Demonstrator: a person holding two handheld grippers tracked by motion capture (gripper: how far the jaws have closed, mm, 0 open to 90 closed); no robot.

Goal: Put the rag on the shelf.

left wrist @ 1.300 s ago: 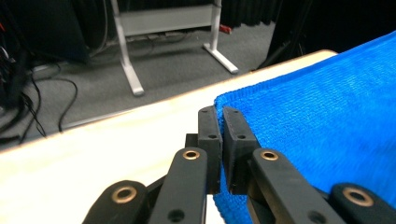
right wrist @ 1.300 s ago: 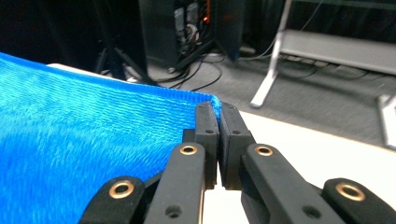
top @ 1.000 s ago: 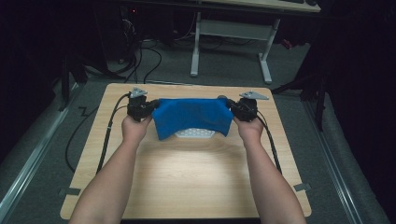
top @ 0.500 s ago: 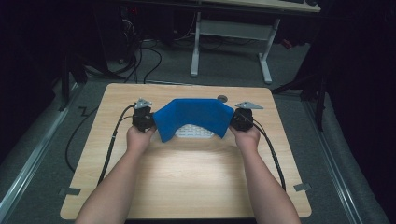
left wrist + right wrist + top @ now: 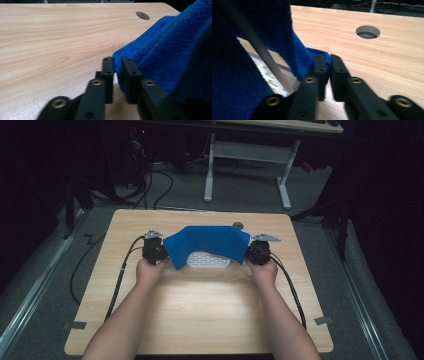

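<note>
From above, a blue cloth (image 5: 207, 245) hangs stretched between the two tongs over the far half of the pale wood worktop (image 5: 200, 310). The left tongs (image 5: 159, 251) hold its left end and the right tongs (image 5: 252, 252) its right end, each gripped by a hand (image 5: 150, 270) coming in from the near edge. The cloth sags in a broad band, and under its lower edge a flat white perforated tray (image 5: 207, 260) lies on the worktop. A small round hole (image 5: 238, 225) sits in the wood just behind the cloth. Black cables (image 5: 120, 280) trail from both tongs toward the near edge.

In the left gripper view, the left tongs (image 5: 117, 67) pinch a corner of the cloth (image 5: 165, 50) between two flat black jaws with brass-ringed screw holes. The fabric is thick, fuzzy terry, bunched in soft folds. The grained wood (image 5: 50, 45) runs beyond, with the hole (image 5: 142, 15) far off.

In the right gripper view, the right tongs (image 5: 328, 65) likewise nip a rounded corner of the plush cloth (image 5: 262, 32). Below the drape the white tray (image 5: 272, 72) shows rows of slots, with a grey rod-like edge (image 5: 259, 47) slanting across it. The hole (image 5: 368, 32) is close by on the bare wood.
</note>
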